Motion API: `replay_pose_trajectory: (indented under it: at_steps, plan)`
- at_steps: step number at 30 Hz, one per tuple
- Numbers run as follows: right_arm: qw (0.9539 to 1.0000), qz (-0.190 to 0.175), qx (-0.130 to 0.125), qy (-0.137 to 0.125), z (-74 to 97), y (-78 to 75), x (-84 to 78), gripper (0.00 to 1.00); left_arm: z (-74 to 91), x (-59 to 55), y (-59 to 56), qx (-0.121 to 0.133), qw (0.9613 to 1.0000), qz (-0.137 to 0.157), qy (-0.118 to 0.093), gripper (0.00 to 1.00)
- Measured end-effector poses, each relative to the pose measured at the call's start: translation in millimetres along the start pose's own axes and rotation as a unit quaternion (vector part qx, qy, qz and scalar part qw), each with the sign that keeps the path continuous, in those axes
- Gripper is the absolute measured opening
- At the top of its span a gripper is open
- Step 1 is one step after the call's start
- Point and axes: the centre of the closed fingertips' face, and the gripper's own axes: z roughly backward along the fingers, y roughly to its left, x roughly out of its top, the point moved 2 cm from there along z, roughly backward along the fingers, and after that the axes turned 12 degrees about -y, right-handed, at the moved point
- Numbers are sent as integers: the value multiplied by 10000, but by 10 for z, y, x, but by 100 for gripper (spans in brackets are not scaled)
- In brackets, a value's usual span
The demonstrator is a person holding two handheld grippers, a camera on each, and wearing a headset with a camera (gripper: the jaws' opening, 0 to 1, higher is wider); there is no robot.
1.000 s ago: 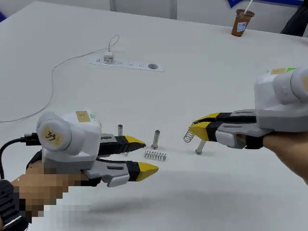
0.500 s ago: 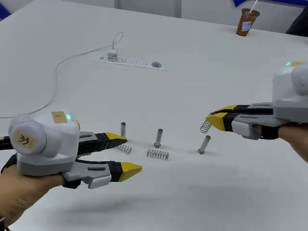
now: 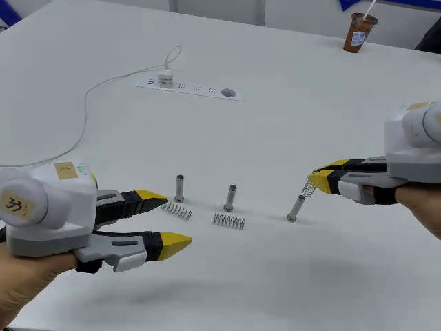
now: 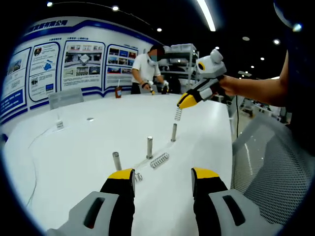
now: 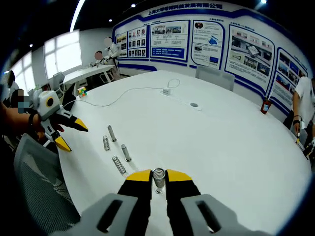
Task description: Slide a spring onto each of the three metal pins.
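Three upright metal pins stand in a row on the white table: left pin (image 3: 180,187), middle pin (image 3: 230,197), right pin (image 3: 295,207). One loose spring (image 3: 177,210) lies by the left pin. Another (image 3: 229,221) lies in front of the middle pin. My right gripper (image 3: 320,178) is shut on a third spring (image 3: 308,187), which hangs tilted just above the right pin's top. The right gripper view shows that spring (image 5: 158,179) pinched between the jaws. My left gripper (image 3: 176,221) is open and holds nothing, its tips just left of the left spring (image 4: 139,176).
A white power strip (image 3: 189,89) with a plugged charger and its cable (image 3: 86,110) lies at the back left. An iced drink cup (image 3: 360,31) stands far right. A mesh chair (image 4: 275,172) is beside the table, and a person (image 4: 147,69) stands at its far end.
My right gripper has carried its spring from left of the right pin to just above its top. My left gripper has drawn back leftward, uncovering the spring by the left pin.
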Motion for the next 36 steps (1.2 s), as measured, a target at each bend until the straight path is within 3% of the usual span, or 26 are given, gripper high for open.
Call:
replay_pose_trajectory:
  at_steps: [19,36]
  plan:
    - [9999,-127,39,102,-111,-21,-119,11,-6,-20,-8,13,10000,17,58,47]
    - [9991,-265,67,313,-266,-25,-383,12,-9,-23,-17,19,10000,20,95,47]
